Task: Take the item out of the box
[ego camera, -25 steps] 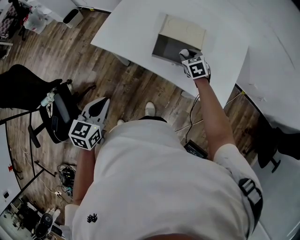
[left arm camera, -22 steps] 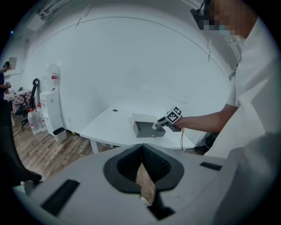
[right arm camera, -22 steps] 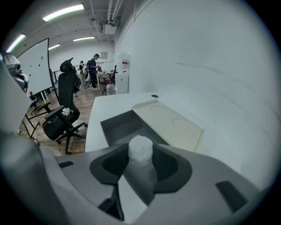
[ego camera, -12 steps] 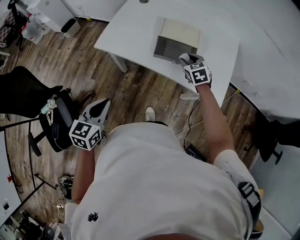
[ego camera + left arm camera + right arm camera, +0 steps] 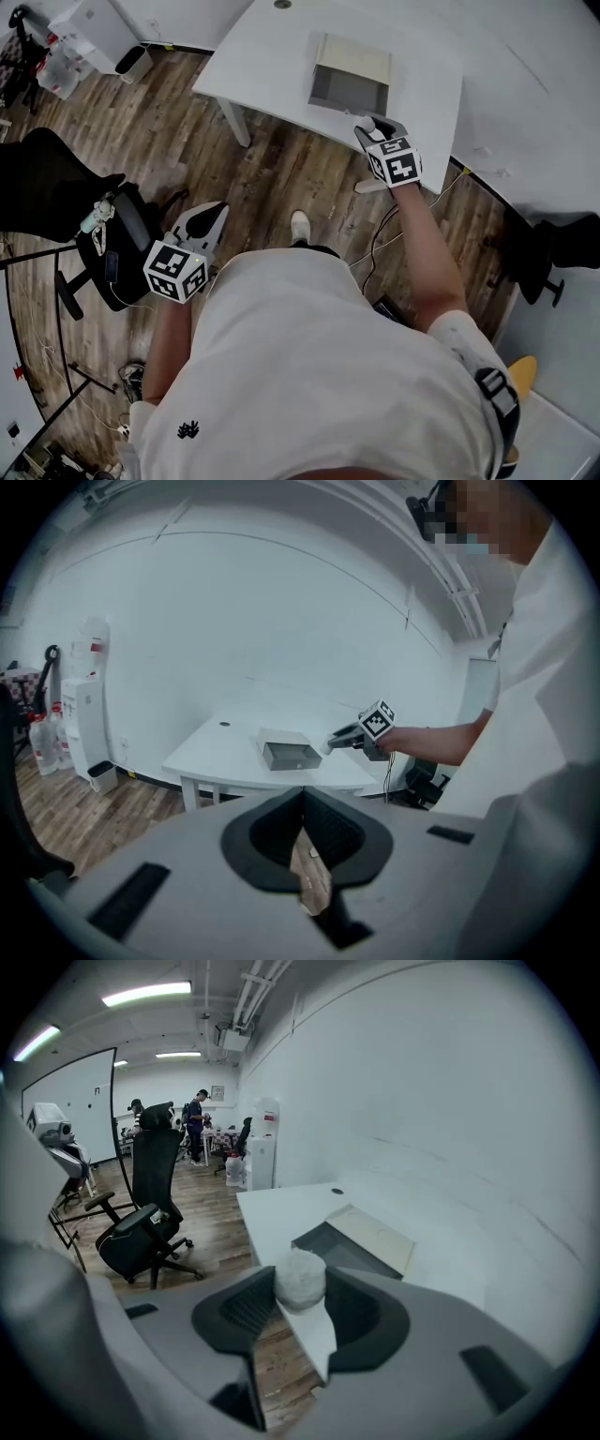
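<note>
Jaws of the right gripper point(image 5: 368, 125) are clamped on a white fuzzy ball point(image 5: 300, 1279), which sits between the pads near their tips and bulges above them. Just beyond the jaws and a little to their right lies the open box point(image 5: 342, 1244), dark inside, with its pale lid point(image 5: 375, 1230) behind it on the white table point(image 5: 272, 1208). The ball looks clear of the box. I judge the item is out, so the carry wants an even squeeze, since a soft round thing can roll off the tips. Well apart, the left gripper point(image 5: 302, 829) has its jaws pressed together on nothing.
</note>
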The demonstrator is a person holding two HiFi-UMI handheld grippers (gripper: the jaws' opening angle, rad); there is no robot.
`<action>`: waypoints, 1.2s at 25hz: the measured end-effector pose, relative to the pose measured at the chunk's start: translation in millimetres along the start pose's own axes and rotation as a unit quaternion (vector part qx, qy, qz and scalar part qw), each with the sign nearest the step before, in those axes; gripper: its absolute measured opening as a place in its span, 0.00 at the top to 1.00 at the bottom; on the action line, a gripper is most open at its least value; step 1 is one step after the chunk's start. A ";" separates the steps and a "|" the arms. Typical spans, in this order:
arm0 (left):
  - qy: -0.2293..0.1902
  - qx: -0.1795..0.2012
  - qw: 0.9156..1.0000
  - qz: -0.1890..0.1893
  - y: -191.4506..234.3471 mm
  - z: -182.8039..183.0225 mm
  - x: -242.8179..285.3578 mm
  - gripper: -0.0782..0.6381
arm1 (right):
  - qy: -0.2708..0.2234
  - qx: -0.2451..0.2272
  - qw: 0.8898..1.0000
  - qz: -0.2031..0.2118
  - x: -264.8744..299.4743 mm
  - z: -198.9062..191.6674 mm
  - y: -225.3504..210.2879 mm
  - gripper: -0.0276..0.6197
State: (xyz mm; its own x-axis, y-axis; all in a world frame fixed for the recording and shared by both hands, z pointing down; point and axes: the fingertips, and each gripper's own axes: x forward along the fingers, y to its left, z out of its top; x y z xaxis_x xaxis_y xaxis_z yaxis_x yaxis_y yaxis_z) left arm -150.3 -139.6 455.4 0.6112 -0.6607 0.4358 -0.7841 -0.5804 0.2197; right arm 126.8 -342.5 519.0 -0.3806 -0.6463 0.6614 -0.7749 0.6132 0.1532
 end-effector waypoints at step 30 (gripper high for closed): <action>-0.023 0.015 0.999 -0.047 -8.1 -50.2 -102.6 0.88 | -0.026 -0.012 0.999 0.038 -117.5 -0.6 207.5 0.70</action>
State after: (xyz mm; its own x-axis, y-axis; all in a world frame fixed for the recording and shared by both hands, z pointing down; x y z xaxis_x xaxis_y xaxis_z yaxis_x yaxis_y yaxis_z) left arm -212.1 -43.1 452.6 0.6861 -0.6235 0.3749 -0.7204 -0.6540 0.2307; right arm 11.1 -139.1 473.5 -0.4644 -0.6196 0.6328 -0.7310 0.6715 0.1210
